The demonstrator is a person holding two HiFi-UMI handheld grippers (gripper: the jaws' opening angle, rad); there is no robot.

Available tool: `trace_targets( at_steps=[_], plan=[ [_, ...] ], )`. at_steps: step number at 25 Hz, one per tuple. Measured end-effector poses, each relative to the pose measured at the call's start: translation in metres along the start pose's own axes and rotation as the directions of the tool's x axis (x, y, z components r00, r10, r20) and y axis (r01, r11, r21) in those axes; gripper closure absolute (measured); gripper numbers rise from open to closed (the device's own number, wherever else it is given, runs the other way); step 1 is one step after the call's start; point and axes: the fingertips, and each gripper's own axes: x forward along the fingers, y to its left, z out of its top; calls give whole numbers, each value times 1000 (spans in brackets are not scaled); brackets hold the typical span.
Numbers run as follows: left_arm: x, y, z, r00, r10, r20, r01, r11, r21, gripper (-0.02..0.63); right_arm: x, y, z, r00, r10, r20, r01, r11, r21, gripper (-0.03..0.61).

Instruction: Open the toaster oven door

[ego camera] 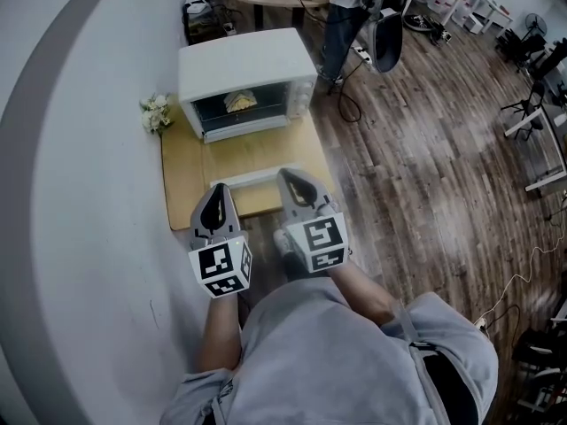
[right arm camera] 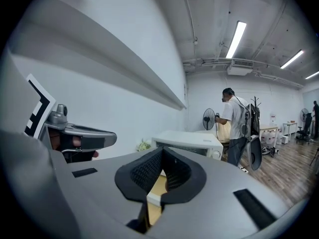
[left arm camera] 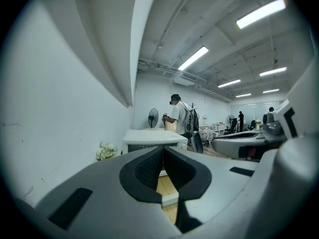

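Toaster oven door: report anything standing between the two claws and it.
Only a low white bar lies across the light wooden board between the shut left claw and shut right claw and the white toaster oven. Nothing else visibly blocks its dark glass door.

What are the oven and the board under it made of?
The oven looks like white painted metal, smooth with a slight sheen. The board looks like pale wood, yellowish and matte, though it could be laminate.
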Motion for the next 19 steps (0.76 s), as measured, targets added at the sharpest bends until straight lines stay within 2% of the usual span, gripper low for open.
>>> trace_targets(
  at_steps=[19],
  plan=[
    [-1, -2, -1, 1000, 19, -2, -19, 1000, -10, 607, -3, -6, 0, 1000, -6, -4, 6, 1000, -7, 580]
  ],
)
